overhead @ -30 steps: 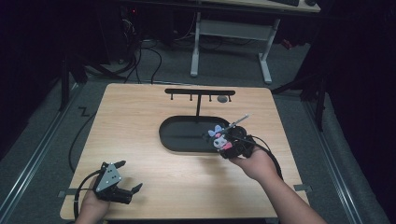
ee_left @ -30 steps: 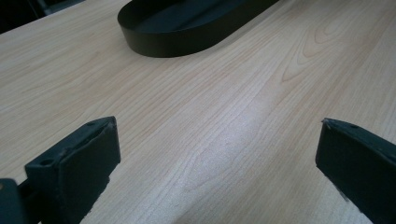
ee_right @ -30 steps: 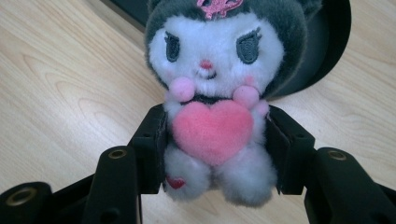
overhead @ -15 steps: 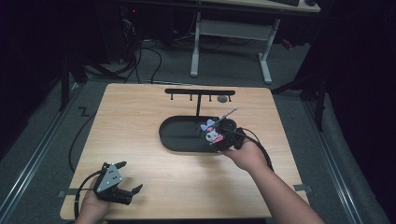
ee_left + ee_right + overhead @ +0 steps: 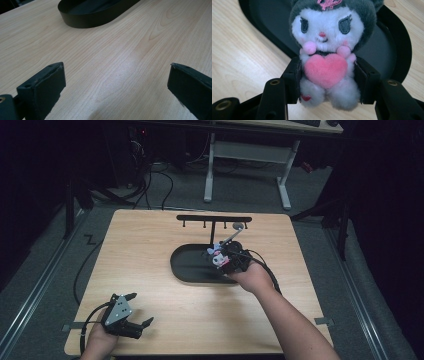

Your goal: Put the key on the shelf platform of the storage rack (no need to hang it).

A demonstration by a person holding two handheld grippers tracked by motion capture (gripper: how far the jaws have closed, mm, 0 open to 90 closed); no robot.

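Observation:
A small plush toy, white-faced with a dark hood and a pink heart on its chest, is squeezed at the body between the jaws of my right gripper. In the high view the right gripper holds the plush toy over the right end of the black oval tray. My left gripper rests at the table's front left corner, open with nothing between its jaws. In the left gripper view the jaws of the left gripper stand wide over bare wood, the tray farther off.
A black T-shaped hook rack stands behind the tray, with a grey round tag at its right end. Cables trail from both grippers. Beyond the wooden table lie floor cables and a white desk frame.
My right gripper has carried the plush toy leftward, from beside the tray's right end to over it. The left gripper has stayed where it was.

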